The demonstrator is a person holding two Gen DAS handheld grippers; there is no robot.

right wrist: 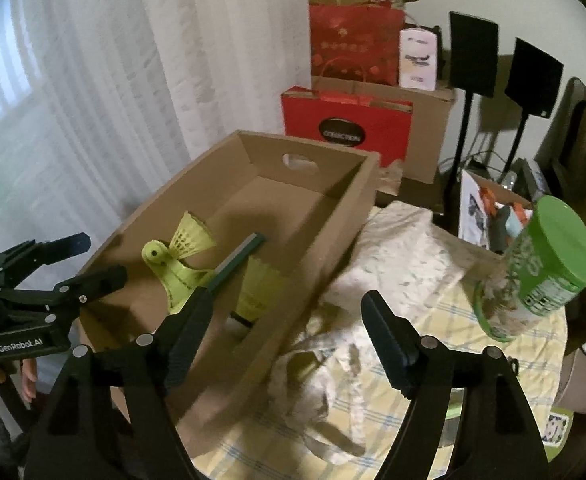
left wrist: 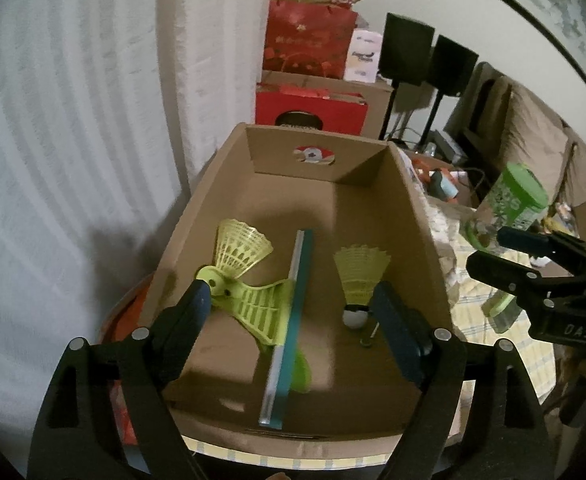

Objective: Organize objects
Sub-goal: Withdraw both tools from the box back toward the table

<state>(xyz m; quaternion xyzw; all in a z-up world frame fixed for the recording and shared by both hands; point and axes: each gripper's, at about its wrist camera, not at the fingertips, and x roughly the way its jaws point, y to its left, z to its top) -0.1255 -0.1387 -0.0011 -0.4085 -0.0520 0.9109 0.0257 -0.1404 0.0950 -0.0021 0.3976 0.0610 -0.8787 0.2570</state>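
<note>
Green-lidded tube (right wrist: pixel 533 268) leans on the table, right of the cardboard box (right wrist: pixel 333 216); right gripper (right wrist: pixel 289 336) (fingers wide, empty) nearer; left gripper (left wrist: pixel 293 320) likewise spread.

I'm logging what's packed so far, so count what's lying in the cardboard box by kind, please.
Yellow-green plastic shuttlecocks: 3
Teal flat bar with a silver edge: 1
Total: 4 in the open brown cardboard box
The green-lidded tube stands outside it on the checked tablecloth, not counted.
</note>
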